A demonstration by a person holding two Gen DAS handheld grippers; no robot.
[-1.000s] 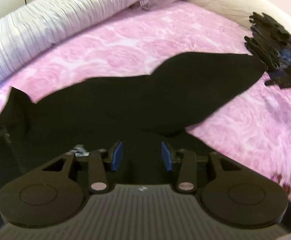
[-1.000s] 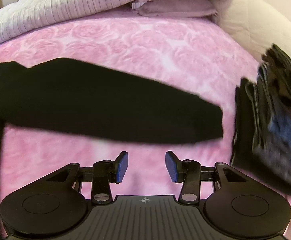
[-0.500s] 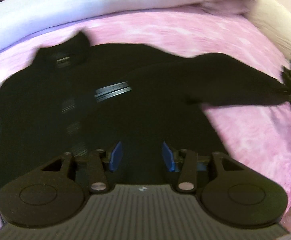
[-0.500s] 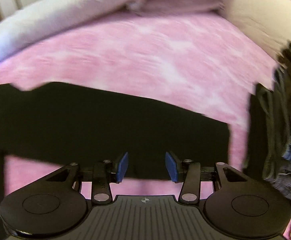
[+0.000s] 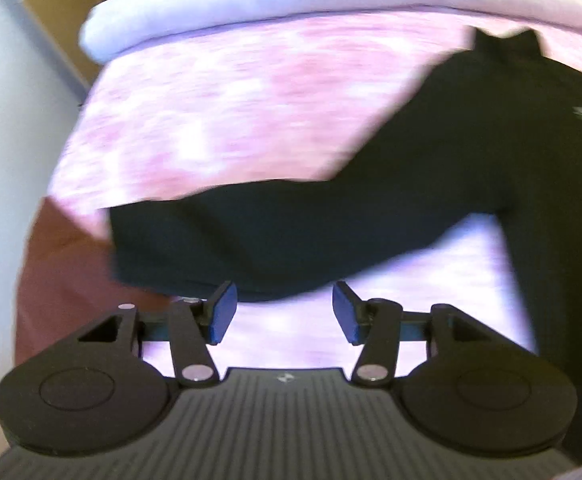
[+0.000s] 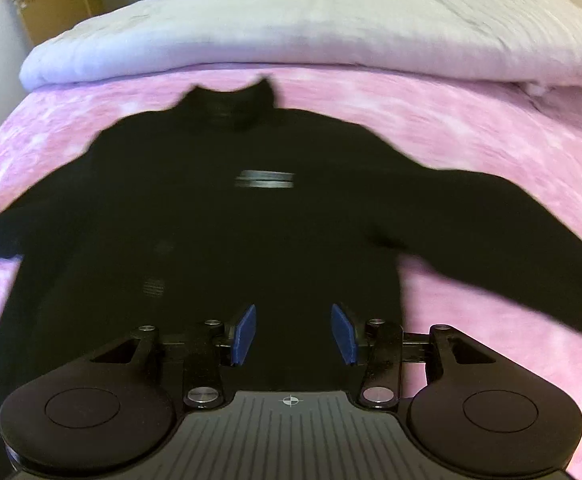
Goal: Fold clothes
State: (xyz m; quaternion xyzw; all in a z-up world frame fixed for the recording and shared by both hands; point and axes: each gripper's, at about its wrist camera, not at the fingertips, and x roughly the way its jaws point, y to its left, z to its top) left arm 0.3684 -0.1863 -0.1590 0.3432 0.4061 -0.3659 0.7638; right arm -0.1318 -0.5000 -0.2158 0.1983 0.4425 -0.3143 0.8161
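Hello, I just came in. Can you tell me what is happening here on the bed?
A person is folding clothes on a bed with a pink rose-patterned cover, a claw in each hand. A black high-neck sweater lies spread flat, both sleeves out to the sides. The left claw is opening just below the sleeve by the bed's edge, with nothing between its pads. The right claw hangs open over the sweater's lower part. Neither holds anything, and no fold shows.

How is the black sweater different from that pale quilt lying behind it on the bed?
The black sweater lies spread flat with its sleeves out to both sides; the pale quilt is piled in a thick, puffy roll. The sweater is black with a small light stripe mark on the chest; the quilt is a plain whitish lilac. The sweater lies closer, the quilt along the far edge. Both rest on the pink bedspread.
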